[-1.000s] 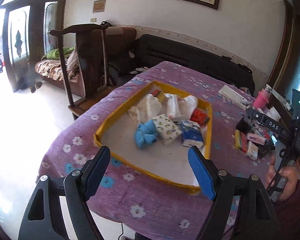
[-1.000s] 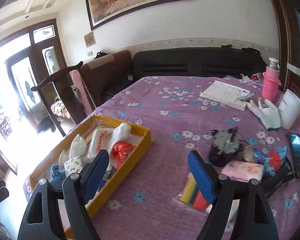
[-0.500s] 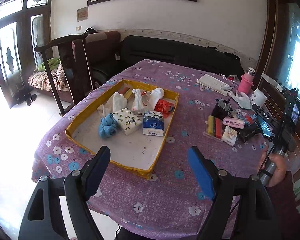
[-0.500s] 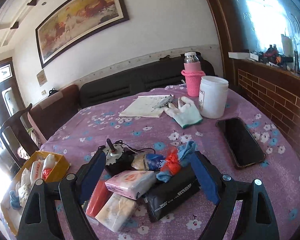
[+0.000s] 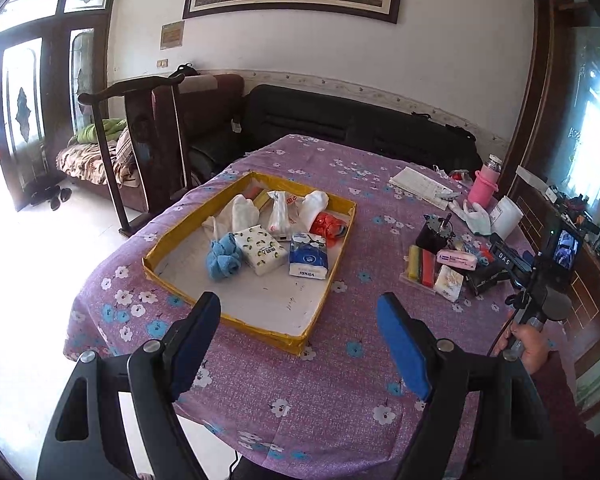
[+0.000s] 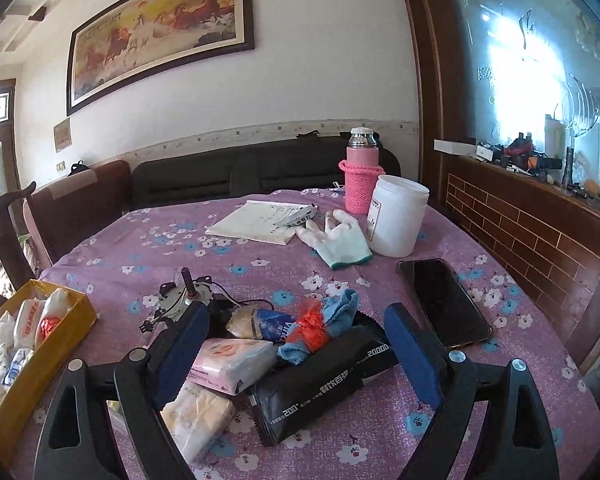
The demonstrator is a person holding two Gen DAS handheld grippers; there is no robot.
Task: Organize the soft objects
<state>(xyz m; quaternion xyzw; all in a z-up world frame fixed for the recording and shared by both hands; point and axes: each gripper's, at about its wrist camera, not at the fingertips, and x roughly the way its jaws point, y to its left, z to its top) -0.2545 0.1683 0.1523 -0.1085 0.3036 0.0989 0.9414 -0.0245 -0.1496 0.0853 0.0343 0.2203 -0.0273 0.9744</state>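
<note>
Change since earlier frame: right gripper (image 6: 296,354) is brought lower and closer over the pile of loose items; left gripper (image 5: 298,344) is drawn back from the tray.
Left gripper: jaws held wide apart, nothing gripped, hovering above the purple flowered tablecloth (image 5: 332,392) near the tray's front edge.
Right gripper: jaws spread wide, nothing gripped, straddling the pile.
Collection point: shallow yellow-walled cardboard tray (image 5: 324,292), already loaded with white cloths, a blue rag, tissue packs.
Soft items outstanding: pink plastic-wrapped tissue pack (image 6: 230,364), cream tissue pack (image 6: 196,416), crumpled red bag (image 6: 310,326), blue cloth (image 6: 340,308), all in the pile, well apart from the tray.
Hard items intermixed: black rectangular power bank (image 6: 320,384), small metal motor (image 6: 184,300), black phone (image 6: 444,300).
Risk: power bank is touching the pink pack, so it may be caught by a wide closure; the slick wrapper may slip from the pads.
Risk: tangled blue cloth and red bag may be lifted together.
</note>
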